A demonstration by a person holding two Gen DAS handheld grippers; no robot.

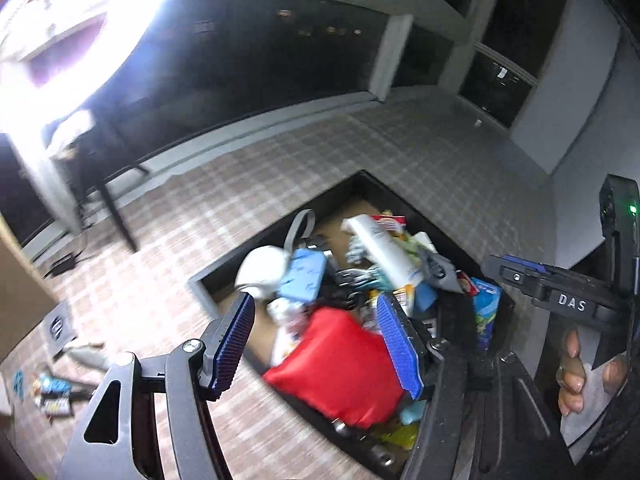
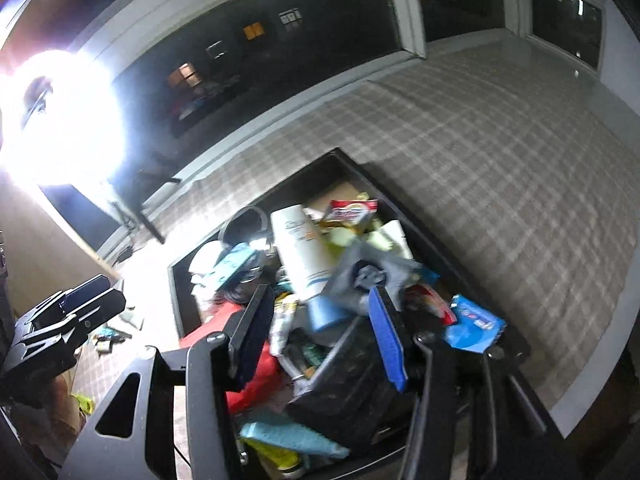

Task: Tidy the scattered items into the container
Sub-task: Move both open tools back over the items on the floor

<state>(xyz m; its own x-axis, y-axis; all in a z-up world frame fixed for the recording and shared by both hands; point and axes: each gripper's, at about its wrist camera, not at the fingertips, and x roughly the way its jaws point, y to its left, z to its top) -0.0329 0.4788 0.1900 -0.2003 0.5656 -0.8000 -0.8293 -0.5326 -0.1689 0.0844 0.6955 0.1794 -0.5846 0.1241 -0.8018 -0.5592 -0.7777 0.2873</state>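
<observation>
A: Starting with the biggest lot: plaid floor covering [image 1: 360, 148], one; on it, black container [image 1: 404, 194], open-topped, heaped full.

B: Contents, largest down?

A: Red pouch [image 1: 340, 364], lying at the near end of the container. White bottle [image 2: 300, 248], lying on top of the pile. Black crate-like item [image 2: 352, 388], near corner, partly over a teal cloth [image 2: 292, 436]. Light blue case [image 1: 302, 276] beside a white rounded object [image 1: 262, 264]. Blue packet [image 2: 474, 324] at the right wall. The rest is blurred; I cannot itemise it.

B: Anything still outside?

A: Small scattered items [image 1: 52, 394] on the floor, well to the left of the container.

B: And the tools?

A: Left gripper [image 1: 320, 348]: jaws spread wide, above the red pouch, pads not pressing on it. Right gripper [image 2: 320, 340]: jaws apart, hovering over the pile, gripping nothing. A hand [image 1: 580, 376] shows on the right gripper's handle.
</observation>
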